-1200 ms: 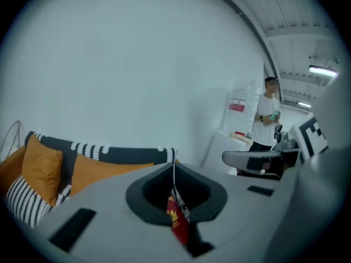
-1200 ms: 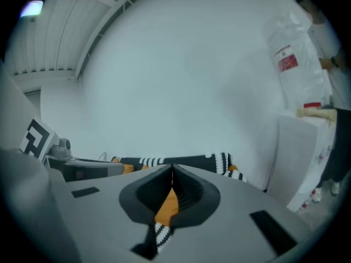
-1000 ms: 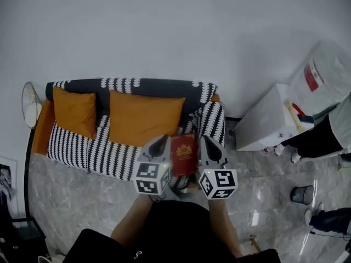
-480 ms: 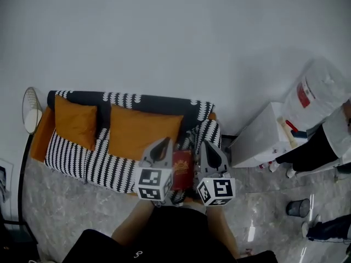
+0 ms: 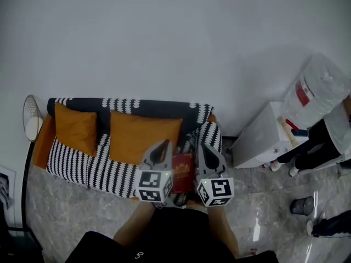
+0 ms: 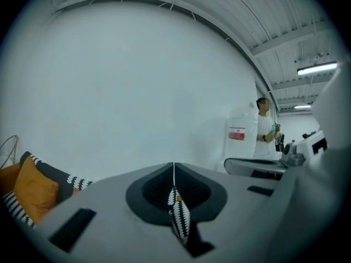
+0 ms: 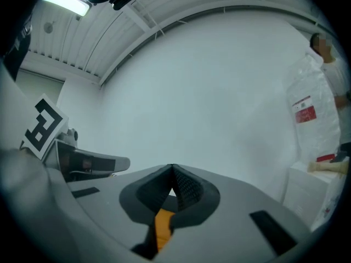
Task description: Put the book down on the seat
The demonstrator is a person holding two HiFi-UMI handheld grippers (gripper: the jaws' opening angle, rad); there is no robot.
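A red book [image 5: 182,172] with a gold emblem sits between my two grippers, over the right end of the black-and-white patterned sofa [image 5: 118,163]. The left gripper [image 5: 163,144] is at the book's left edge and the right gripper [image 5: 202,146] at its right edge. I cannot tell whether their sides press on the book. In the left gripper view the left gripper [image 6: 174,166] has its jaws shut with nothing between them. The right gripper [image 7: 173,169] is also shut and empty in its own view. The book shows in neither gripper view.
Two orange cushions [image 5: 145,135] [image 5: 75,128] lean on the sofa back. A white cabinet [image 5: 263,136] and a large plastic-wrapped thing [image 5: 315,92] stand to the right, with people [image 5: 329,141] beside them. A small bin [image 5: 302,205] is on the marble floor.
The head view has shifted, so the sofa, book and grippers sit lower in the picture. Both grippers stay shut beside the book. The people at the right have moved.
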